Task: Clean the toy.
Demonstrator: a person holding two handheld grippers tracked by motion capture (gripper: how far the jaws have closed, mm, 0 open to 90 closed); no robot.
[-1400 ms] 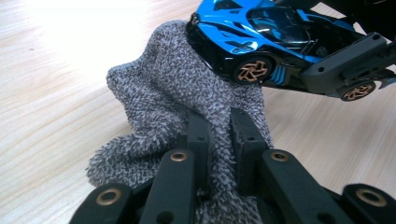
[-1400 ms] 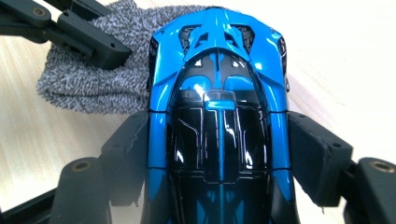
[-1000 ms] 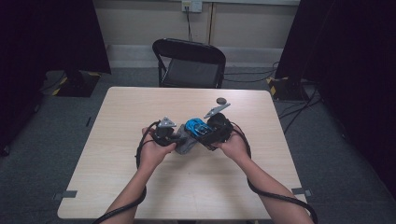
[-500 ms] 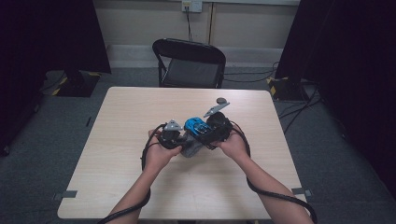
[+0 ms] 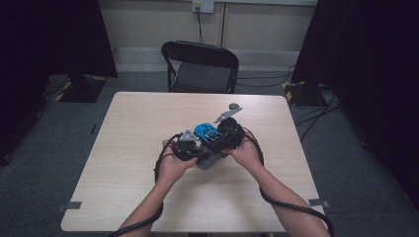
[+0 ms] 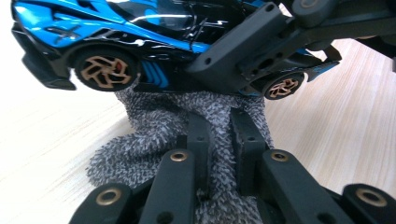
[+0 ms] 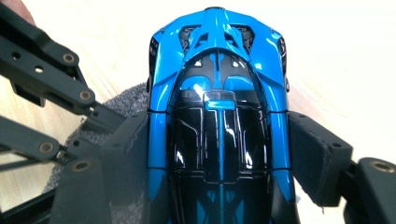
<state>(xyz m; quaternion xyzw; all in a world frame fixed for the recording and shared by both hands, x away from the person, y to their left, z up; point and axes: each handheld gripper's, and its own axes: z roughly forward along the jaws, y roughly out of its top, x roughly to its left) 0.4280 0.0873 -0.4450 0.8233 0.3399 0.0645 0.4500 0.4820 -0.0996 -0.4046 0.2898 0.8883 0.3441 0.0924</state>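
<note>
A blue and black toy car [image 7: 219,116] is held above the table, my right gripper [image 7: 219,154] shut on its two sides just behind the roof. A fuzzy grey cloth [image 6: 154,135] hangs bunched under the car and touches its underside. My left gripper [image 6: 219,126] is shut on that cloth from below, its pads pinching a fold. In the high view the car [image 5: 205,132] and the cloth [image 5: 210,160] sit between both hands at the table's middle, left gripper [image 5: 195,150] on the left, right gripper [image 5: 217,138] on the right.
The wooden table [image 5: 128,128] is bare around the hands. A black folding chair [image 5: 200,69] stands behind its far edge. Cables trail from both grippers back along the forearms to the near edge.
The left hand has edged slightly to the right, toward the car, with the cloth in its jaws. The right hand and the car have kept still.
</note>
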